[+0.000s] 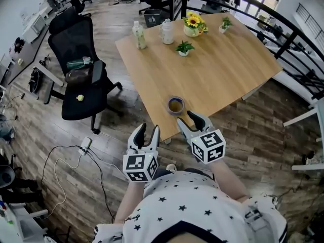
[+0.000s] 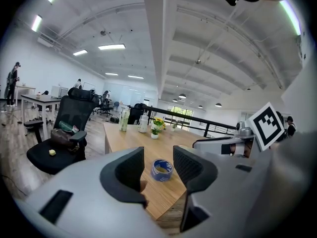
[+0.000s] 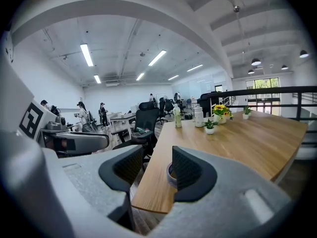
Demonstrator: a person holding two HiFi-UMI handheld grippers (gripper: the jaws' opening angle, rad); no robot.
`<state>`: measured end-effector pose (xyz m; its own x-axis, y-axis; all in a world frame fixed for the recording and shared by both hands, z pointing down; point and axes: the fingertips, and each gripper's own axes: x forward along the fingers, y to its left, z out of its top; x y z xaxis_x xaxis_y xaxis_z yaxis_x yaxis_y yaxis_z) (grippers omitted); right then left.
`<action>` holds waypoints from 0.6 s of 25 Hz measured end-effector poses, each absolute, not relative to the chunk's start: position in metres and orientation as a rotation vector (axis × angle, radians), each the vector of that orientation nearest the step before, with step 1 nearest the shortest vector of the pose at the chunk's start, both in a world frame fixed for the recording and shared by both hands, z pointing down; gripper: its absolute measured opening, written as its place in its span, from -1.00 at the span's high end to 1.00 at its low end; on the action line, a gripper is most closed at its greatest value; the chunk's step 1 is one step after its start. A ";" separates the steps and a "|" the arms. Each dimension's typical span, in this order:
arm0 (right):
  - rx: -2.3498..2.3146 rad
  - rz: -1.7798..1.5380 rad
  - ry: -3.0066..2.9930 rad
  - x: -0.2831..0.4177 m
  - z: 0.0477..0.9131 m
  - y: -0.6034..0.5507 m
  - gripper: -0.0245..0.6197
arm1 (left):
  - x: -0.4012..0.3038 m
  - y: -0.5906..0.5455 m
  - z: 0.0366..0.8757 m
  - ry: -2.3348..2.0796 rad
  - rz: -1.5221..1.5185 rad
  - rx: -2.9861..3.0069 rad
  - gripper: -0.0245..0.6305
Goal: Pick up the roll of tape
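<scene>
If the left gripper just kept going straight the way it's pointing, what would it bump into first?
Probably the blue roll of tape on the light wooden table: it sits dead ahead between the left gripper's open jaws, though depth is unclear.

A wooden table (image 1: 223, 80) stands on plank floor (image 1: 45, 151), a black office chair (image 1: 76, 37) at its nine o'clock, a black railing (image 1: 287, 40) at two o'clock, strip lights (image 2: 111, 47) overhead.

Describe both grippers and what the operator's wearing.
Left gripper and right gripper match: light grey moulded bodies, two curved jaws lined with black ribbed pads, and a white cube with black square markers at the back of each. No cables show on them. The person wears a white top with small dark stars and dark neck trim; forearms bare.
</scene>
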<state>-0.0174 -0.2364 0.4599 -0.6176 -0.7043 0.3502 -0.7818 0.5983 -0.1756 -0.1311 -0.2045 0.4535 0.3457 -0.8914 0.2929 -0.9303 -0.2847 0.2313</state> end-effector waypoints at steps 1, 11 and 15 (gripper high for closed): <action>1.229 0.462 -2.578 -0.018 0.461 -0.240 0.40 | -0.132 -0.208 0.455 -1.601 0.152 2.257 0.39; 1.252 0.473 -2.509 -0.013 0.480 -0.268 0.40 | -0.132 -0.230 0.468 -1.577 0.161 2.233 0.39; 1.243 0.480 -2.484 -0.009 0.493 -0.283 0.40 | -0.132 -0.238 0.475 -1.582 0.162 2.209 0.39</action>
<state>-0.0094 -0.2833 0.4934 -0.5694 -0.7033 0.4257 -0.8113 0.5644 -0.1526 -0.1322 -0.2380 0.4752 0.3468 -0.8781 0.3297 -0.9268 -0.2668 0.2645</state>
